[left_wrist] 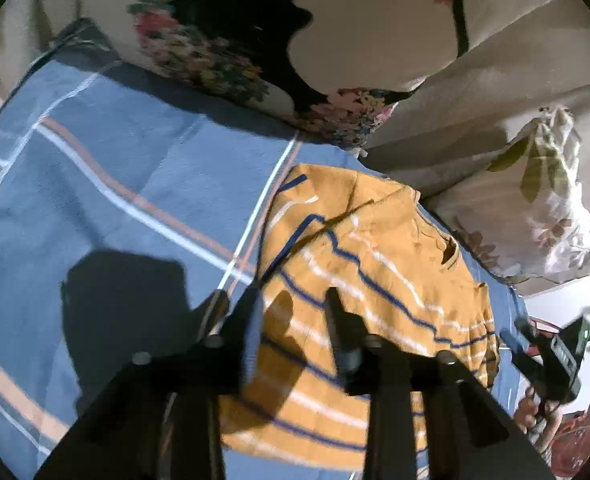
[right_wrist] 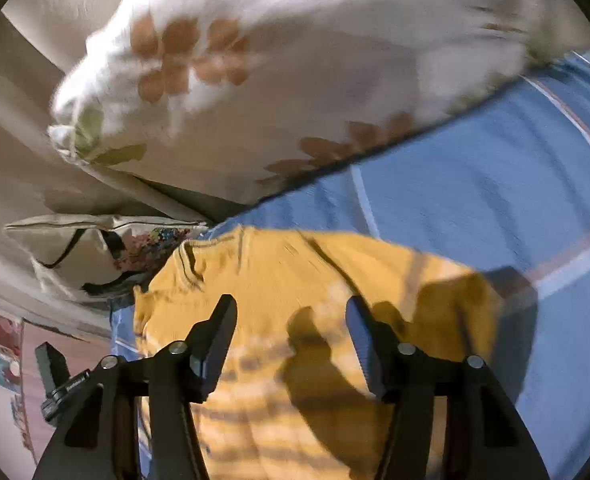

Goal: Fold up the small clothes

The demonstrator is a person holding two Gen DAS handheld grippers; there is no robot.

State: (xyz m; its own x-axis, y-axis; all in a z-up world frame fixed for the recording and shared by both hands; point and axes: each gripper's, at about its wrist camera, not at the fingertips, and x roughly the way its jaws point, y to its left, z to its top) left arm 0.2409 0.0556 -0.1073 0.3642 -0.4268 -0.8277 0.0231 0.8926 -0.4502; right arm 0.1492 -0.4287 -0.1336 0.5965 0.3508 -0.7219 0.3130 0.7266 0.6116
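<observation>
The shirt point(left_wrist: 379, 280) is yellow with blue and white stripes, lying on the blue sheet point(left_wrist: 115, 184). Both the left gripper point(left_wrist: 293, 300) and right gripper point(right_wrist: 291, 308) hang above it, jaws apart, holding nothing. Pillows point(right_wrist: 295, 60) sit behind.

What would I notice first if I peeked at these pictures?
Most likely the bright yellow striped shirt, spread on the blue checked bedsheet right in the middle. Next, the black fingers of the left gripper and the right gripper, both open above the shirt with nothing between them. Behind the shirt, flowery pillows lie along the head of the bed.
</observation>
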